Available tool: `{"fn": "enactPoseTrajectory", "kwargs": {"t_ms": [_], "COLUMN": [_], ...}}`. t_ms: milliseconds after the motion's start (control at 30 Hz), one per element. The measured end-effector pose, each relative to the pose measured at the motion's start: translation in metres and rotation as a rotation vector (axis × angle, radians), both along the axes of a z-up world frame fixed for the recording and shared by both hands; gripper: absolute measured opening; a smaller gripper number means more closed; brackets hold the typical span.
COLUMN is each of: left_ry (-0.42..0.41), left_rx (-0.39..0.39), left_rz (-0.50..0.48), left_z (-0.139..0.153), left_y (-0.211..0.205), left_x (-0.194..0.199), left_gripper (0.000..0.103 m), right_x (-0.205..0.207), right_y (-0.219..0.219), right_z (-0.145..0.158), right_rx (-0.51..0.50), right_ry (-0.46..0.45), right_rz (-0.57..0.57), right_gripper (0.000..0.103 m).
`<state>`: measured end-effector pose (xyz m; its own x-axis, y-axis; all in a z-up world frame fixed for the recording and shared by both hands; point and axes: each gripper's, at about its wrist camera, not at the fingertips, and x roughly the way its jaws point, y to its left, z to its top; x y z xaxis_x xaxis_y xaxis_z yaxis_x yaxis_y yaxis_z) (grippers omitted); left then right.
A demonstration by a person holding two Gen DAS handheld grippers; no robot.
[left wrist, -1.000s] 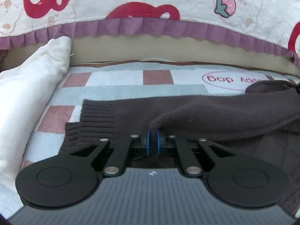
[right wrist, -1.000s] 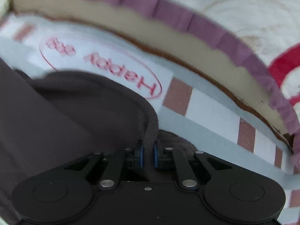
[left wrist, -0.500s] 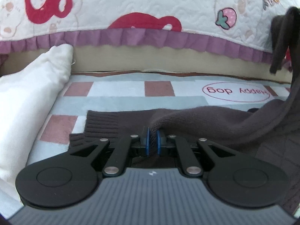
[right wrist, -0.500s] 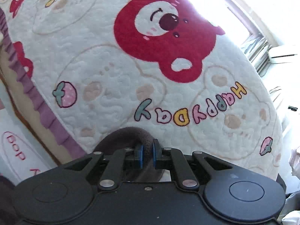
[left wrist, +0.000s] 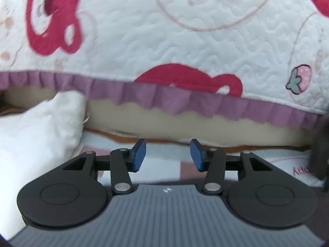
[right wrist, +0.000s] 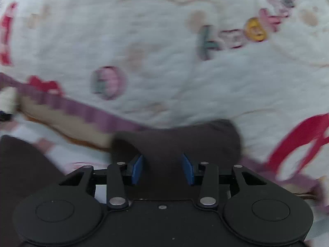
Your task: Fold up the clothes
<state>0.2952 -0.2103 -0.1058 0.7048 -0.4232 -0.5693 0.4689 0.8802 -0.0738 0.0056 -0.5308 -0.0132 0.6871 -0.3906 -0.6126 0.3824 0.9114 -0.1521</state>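
The dark brown knit sweater (right wrist: 176,142) bulges up between the blue pads of my right gripper (right wrist: 162,168), whose jaws stand apart around it; more of it lies at the lower left (right wrist: 22,164). In the left wrist view only a dark edge of the sweater (left wrist: 320,144) shows at the far right. My left gripper (left wrist: 168,158) is open and empty, raised above the checkered mat (left wrist: 164,170). Both views are blurred by motion.
A white quilt with red bears and a purple frill (left wrist: 164,98) hangs across the back, also in the right wrist view (right wrist: 82,109). A white cushion (left wrist: 37,135) lies at the left. The mat carries a pink oval print (left wrist: 300,170).
Both grippers have opened. The left one let go of the sweater's edge and lifted away. The right one came down from high against the quilt, the sweater now loose between its pads.
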Motion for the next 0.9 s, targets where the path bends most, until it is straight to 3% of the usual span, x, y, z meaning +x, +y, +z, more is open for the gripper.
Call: {"fn": "enactPoseTrajectory", "kwargs": {"t_ms": [133,300,367,533,600,667,700,767,900], "left_ry": [0.042,0.162,0.191,0.301,0.315,0.338,0.35,0.377,0.386], "left_rx": [0.033,0.001,0.021,-0.046,-0.048,-0.088,-0.11,-0.155,-0.17], "left_rz": [0.086,0.202,0.186,0.18,0.222,0.243,0.252,0.269,0.283], "left_z": [-0.019,-0.038,-0.038,-0.04,-0.042,-0.043,-0.044,-0.044,-0.044], "left_y": [0.053,0.131,0.145,0.175,0.184,0.195,0.2,0.209,0.213], "left_x": [-0.027,-0.054,-0.06,-0.068,-0.072,-0.076,-0.077,-0.079,-0.08], "left_gripper": [0.047,0.047,0.047,0.05,0.05,0.05,0.05,0.051,0.051], "right_x": [0.013,0.024,0.031,0.038,0.035,0.037,0.038,0.038,0.039], "right_y": [0.038,0.069,0.077,0.066,0.053,0.036,0.034,0.041,0.054], "right_z": [-0.027,-0.064,-0.084,-0.128,-0.136,-0.136,-0.133,-0.125,-0.108], "right_rx": [-0.123,-0.095,-0.101,-0.078,0.002,0.156,0.178,0.146,0.083], "right_ry": [0.086,0.194,0.265,0.353,0.313,0.286,0.275,0.255,0.215], "right_rz": [0.187,0.359,0.381,0.272,0.239,0.18,0.156,0.13,0.077], "right_gripper": [0.046,0.046,0.046,0.047,0.047,0.036,0.033,0.015,0.007]}}
